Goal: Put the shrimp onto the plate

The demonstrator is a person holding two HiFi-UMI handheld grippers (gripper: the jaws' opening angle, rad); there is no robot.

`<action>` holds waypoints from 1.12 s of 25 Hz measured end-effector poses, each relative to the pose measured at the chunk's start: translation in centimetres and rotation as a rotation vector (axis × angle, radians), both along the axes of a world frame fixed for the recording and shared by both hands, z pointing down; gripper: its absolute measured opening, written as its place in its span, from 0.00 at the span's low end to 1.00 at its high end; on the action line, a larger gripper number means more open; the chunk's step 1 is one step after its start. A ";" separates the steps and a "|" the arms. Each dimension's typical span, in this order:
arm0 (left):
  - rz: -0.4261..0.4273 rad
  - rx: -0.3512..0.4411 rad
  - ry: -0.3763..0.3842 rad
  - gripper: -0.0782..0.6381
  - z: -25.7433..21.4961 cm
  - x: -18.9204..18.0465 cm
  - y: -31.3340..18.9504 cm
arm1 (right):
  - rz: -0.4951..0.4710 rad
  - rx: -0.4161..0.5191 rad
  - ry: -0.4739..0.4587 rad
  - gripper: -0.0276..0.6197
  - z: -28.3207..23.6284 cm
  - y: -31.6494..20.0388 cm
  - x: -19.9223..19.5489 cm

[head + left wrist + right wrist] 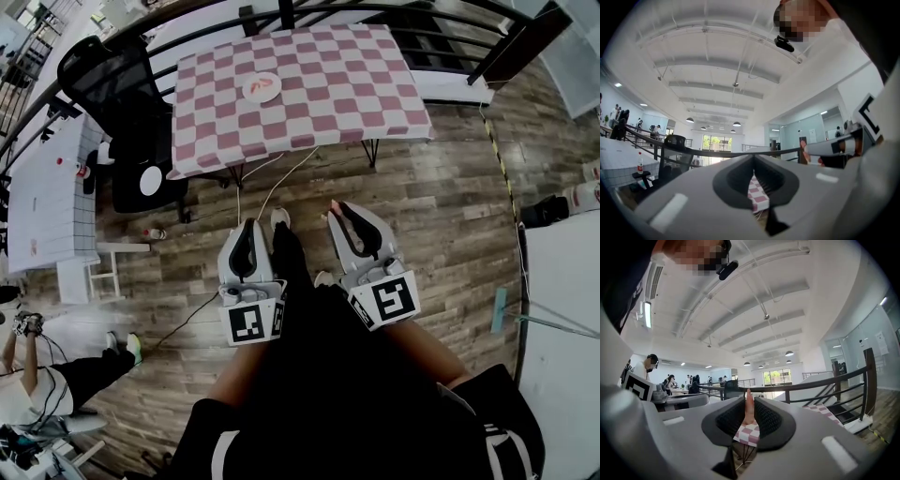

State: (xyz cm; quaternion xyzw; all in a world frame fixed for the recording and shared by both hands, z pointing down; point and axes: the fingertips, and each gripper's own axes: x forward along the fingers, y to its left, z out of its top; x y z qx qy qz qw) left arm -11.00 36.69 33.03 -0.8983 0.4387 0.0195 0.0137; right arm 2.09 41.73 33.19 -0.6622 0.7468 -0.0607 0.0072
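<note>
Shrimp gripped, plate well ahead.
Head view: the right gripper [343,212] pinches the shrimp [335,205]; the plate [249,90] lies well apart on the checked table [328,66], so carry level and release low. Left gripper view: the left gripper [753,170] has jaws pressed together, empty. Right gripper view: shrimp upright between the pads. No readable writing.

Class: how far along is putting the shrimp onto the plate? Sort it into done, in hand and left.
Done: a reddish piece, seemingly a shrimp, lies on the plate. In hand: the right tool is shut on a pink shrimp; the left tool is shut, empty. Left: carry it to the checked table ahead and set it on the plate.
</note>
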 end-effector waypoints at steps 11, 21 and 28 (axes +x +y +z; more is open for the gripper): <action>0.000 -0.019 0.056 0.12 -0.1 2.3 -9.2 | -0.022 -0.031 0.039 0.14 0.1 -9.2 1.6; 0.056 -0.020 0.046 0.12 -1.0 4.5 -20.5 | 0.000 -0.066 0.078 0.14 -0.7 -21.0 2.5; 0.090 -0.016 0.038 0.12 -0.8 4.8 -28.8 | -0.010 -0.087 0.038 0.14 -0.4 -29.9 1.4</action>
